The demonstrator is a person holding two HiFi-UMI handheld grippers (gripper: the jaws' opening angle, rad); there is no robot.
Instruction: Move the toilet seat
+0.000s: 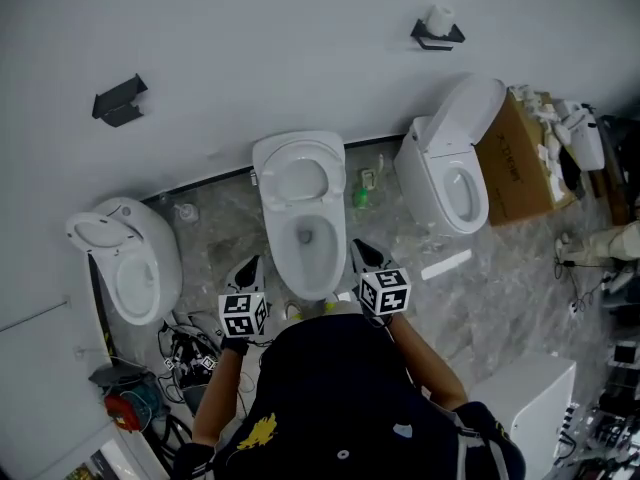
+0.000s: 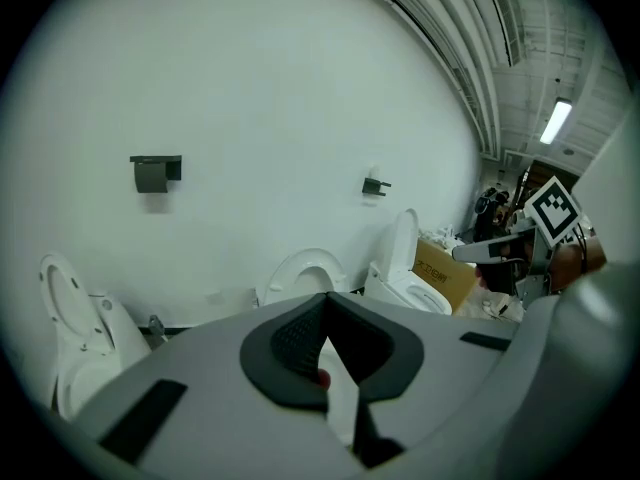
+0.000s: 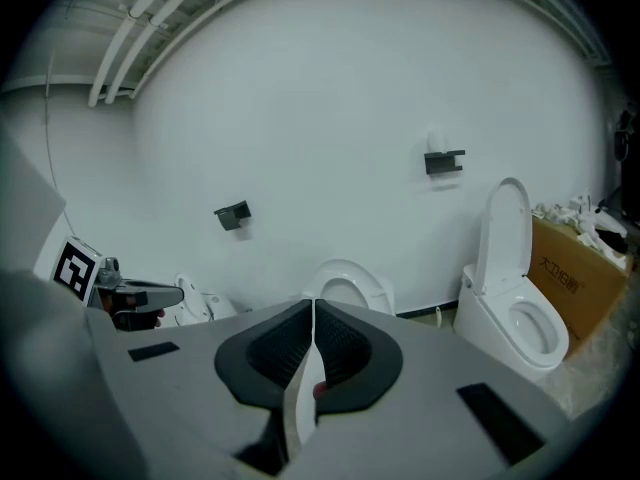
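White toilet seat [image 1: 297,173] upright; left tongs [image 1: 248,265], right tongs [image 1: 360,251] closed, empty; cardboard box [image 1: 515,158] print illegible.

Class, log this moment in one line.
white oval seat of middle white ceramic toilet: raised | left gripper: shut, empty | right gripper: shut, empty

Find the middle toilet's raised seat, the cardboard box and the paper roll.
raised seat [image 1: 300,150], head view, upper rim.
cardboard box [image 1: 508,168], head view, printed side.
paper roll [image 1: 439,18], head view, its top.
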